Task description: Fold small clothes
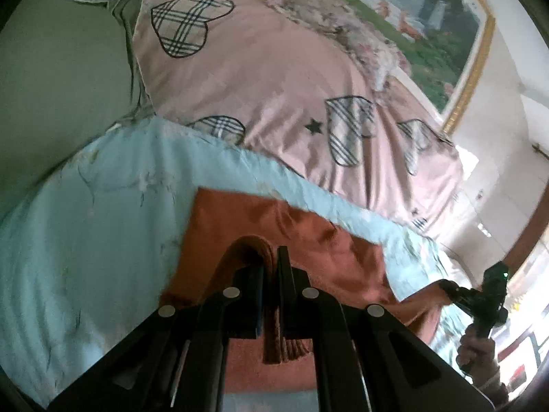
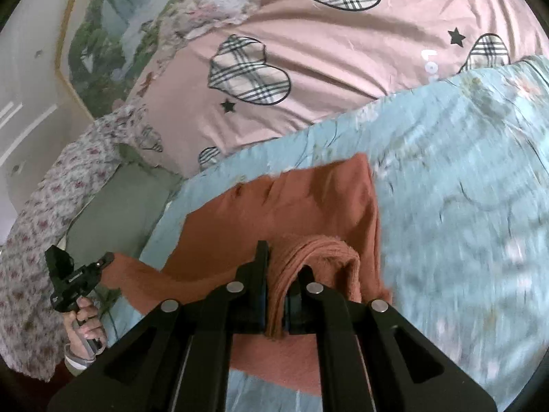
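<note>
the left gripper (image 1: 271,261) sits at the bottom centre of its own view, its two black fingers clamped on a ribbed edge of the rust cloth (image 1: 308,243); the pinched fold bulges up over the left finger and a strip hangs down between the two. the right gripper (image 2: 274,264) is likewise closed on a ribbed edge of the same cloth (image 2: 291,206), the fabric bunched and draped over its right finger.

the cloth spreads from each gripper toward the middle of the frame and lies on a pale blue quilt (image 1: 96,213), which fills the lower left of the left view and the right side of the right view. beyond the quilt, across the upper middle of both views, is a pink cover (image 1: 267,75) with plaid hearts and black stars.

at the lower right of the left view the right gripper shows small, held by a hand (image 1: 477,346), with cloth stretched to it. at the lower left of the right view a hand (image 2: 84,329) holds the left gripper. a framed landscape picture (image 1: 429,17) hangs at the upper right of the left view.
</note>
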Available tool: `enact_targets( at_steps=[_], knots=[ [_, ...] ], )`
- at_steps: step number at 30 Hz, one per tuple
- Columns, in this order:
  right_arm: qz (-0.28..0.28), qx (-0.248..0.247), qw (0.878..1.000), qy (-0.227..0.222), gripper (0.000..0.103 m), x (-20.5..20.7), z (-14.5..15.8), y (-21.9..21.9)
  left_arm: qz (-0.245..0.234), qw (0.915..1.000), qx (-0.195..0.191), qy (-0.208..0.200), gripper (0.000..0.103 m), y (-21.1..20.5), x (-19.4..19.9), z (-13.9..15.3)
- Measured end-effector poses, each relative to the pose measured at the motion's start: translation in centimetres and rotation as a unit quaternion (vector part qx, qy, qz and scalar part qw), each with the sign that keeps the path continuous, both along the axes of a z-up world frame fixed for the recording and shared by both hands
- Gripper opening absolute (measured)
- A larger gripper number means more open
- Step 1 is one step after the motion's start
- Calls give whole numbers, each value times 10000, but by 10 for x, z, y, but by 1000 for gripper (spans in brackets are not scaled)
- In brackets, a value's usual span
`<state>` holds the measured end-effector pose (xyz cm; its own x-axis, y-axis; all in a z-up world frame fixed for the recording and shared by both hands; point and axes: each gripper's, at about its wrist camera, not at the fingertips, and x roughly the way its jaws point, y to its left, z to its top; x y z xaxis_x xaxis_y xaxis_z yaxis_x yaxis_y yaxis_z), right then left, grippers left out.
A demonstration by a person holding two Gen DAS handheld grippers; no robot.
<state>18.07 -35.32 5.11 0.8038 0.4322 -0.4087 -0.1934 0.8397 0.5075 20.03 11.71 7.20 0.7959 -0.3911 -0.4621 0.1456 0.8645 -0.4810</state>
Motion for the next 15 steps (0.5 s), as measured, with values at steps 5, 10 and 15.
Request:
enact_targets(
  at_steps=[5, 10, 15],
  knots=[
    [-68, -148, 9996, 250, 8, 62, -5, 0, 181, 9994, 145, 249, 5, -2, 65, -16],
    [-161, -250, 9978, 592, 8, 111, -24, -2, 278, 9977, 269, 554, 5, -2, 113, -43],
    [-265, -398, 9948, 896, 8, 142, -47, 0, 414, 9940, 399, 926, 6, 1, 151, -79]
  ],
)
